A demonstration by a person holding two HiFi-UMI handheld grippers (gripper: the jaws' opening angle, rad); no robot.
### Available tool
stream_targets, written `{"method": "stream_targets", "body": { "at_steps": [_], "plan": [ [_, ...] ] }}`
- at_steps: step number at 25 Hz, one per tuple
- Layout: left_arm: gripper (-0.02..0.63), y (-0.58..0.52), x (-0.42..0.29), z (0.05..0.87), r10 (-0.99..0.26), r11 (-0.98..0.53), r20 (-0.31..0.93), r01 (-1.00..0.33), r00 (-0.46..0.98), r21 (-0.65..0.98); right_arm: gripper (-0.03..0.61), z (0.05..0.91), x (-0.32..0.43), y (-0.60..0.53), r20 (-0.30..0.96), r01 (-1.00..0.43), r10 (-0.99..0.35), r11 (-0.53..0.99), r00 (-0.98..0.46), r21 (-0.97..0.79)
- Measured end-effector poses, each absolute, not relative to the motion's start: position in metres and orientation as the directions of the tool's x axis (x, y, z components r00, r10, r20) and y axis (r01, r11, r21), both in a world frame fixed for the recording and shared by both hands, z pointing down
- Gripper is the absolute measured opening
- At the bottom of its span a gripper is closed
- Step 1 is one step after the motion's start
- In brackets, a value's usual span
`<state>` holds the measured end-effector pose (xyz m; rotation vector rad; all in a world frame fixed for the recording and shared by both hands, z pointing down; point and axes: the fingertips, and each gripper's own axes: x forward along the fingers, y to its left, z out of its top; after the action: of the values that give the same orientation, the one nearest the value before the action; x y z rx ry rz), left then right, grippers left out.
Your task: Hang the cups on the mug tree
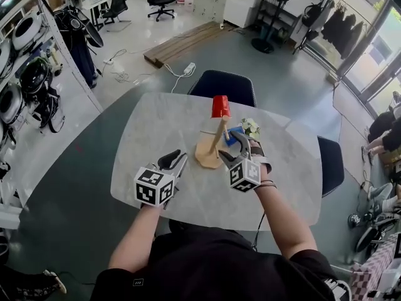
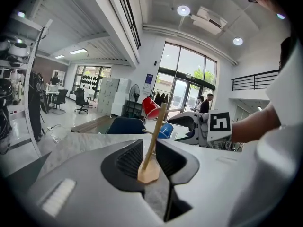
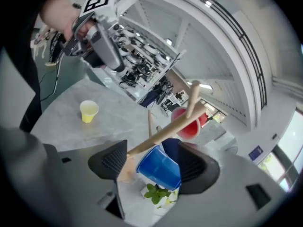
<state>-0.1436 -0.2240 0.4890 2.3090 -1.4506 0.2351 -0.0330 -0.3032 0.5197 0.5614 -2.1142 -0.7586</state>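
- Head view: the mug tree is seen at the frame's centre on the table, with 1 red cup already hung at its top. The blue cup is held just right of the pole by the right gripper. The left gripper is parked just left of the base.
- Left gripper view: the jaws are seen nearly closed with a narrow gap left, and nothing is clamped. The tree's pole and base are merely framed beyond them.
- Right gripper view: the jaws are spread wide and look clasped on the blue cup, which is tilted at centre frame against the pole. A yellow cup is left waiting on the table at upper left.
- Step judged: cup 2 is being hung. Next, its mouth must be slipped over a free peg before the jaws are released.
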Motion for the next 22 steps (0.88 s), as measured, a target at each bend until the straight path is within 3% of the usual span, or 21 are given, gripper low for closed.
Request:
{"method": "stream_targets", "body": {
  "at_steps": [6, 11, 15, 22],
  "plan": [
    [0.094, -0.224, -0.164, 0.466, -0.825, -0.449, 0.299, -0.877, 0.480, 0.169, 0.318, 0.493, -0.017, -0.304, 0.479, -0.459, -0.672, 0.738, -0.564, 0.495],
    [0.094, -0.222, -0.176, 0.449, -0.812, -0.505, 0.265, -0.854, 0.519, 0.127, 0.318, 0.464, -0.006, -0.292, 0.395, -0.646, -0.728, 0.683, -0.560, 0.342],
    [0.095, -0.216, -0.180, 0.435, -0.808, -0.530, 0.240, -0.842, 0.538, 0.104, 0.313, 0.441, 0.000, -0.277, 0.337, -0.717, -0.760, 0.643, -0.555, 0.268],
    [0.143, -0.188, -0.169, 0.413, -0.820, -0.535, 0.199, -0.842, 0.537, 0.066, 0.189, 0.424, 0.016, -0.237, 0.258, -0.746, -0.762, 0.642, -0.595, 0.175]
  ]
}}
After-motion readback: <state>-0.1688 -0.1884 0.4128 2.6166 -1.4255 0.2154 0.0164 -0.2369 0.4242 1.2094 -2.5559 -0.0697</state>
